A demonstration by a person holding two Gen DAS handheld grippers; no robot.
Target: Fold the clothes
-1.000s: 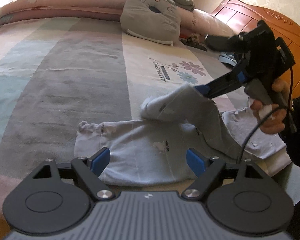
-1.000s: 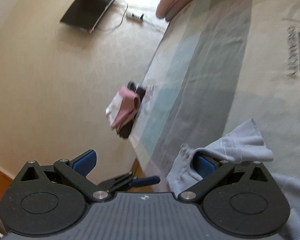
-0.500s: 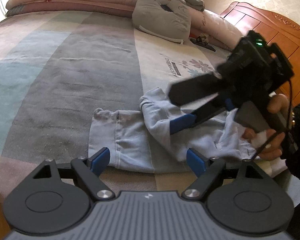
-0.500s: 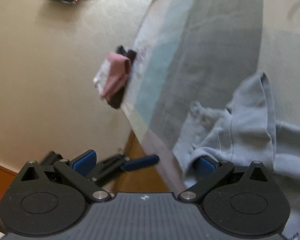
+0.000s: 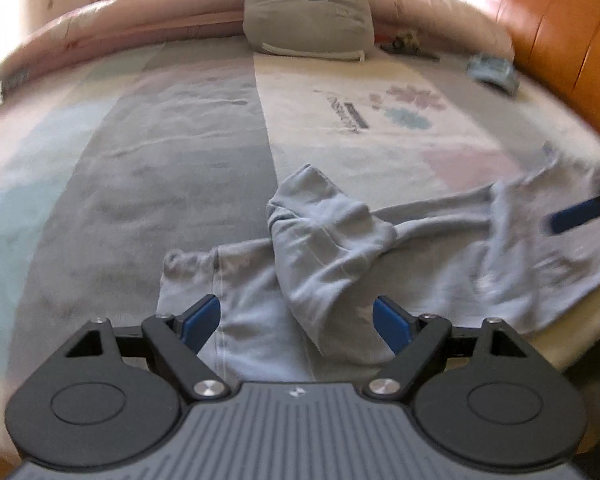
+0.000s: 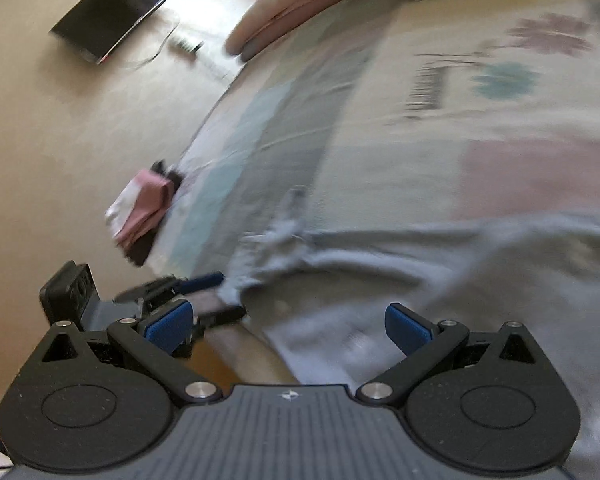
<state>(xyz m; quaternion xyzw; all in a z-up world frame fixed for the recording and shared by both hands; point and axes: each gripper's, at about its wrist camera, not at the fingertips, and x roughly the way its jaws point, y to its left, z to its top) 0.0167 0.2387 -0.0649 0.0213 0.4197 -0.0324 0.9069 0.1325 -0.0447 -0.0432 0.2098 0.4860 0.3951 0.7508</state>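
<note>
A pale grey-blue sweatshirt (image 5: 440, 264) lies spread along the near edge of the bed, blurred in the right wrist view (image 6: 440, 272). One sleeve (image 5: 324, 232) is folded back over its body, cuff pointing up the bed. My left gripper (image 5: 298, 316) hovers open just above the sweatshirt's lower part, with cloth under the gap and nothing gripped; from the right wrist view it shows at the bed's edge (image 6: 212, 296). My right gripper (image 6: 288, 320) is open over the garment's other side, its pads bare. One of its blue fingertips (image 5: 572, 216) pokes in at the right edge.
The striped bedspread (image 5: 180, 160) stretches away to a grey cushion (image 5: 308, 20) and pink bedding. A wooden headboard (image 5: 560, 32) runs along the right. A pink and white pile of clothes (image 6: 140, 208) sits at the bed's far edge, above bare floor with a black flat device (image 6: 112, 12).
The right gripper carried the sleeve leftward over the sweatshirt's body, left it lying there and drew away to the right. The left gripper shifted closer over the garment, still open.
</note>
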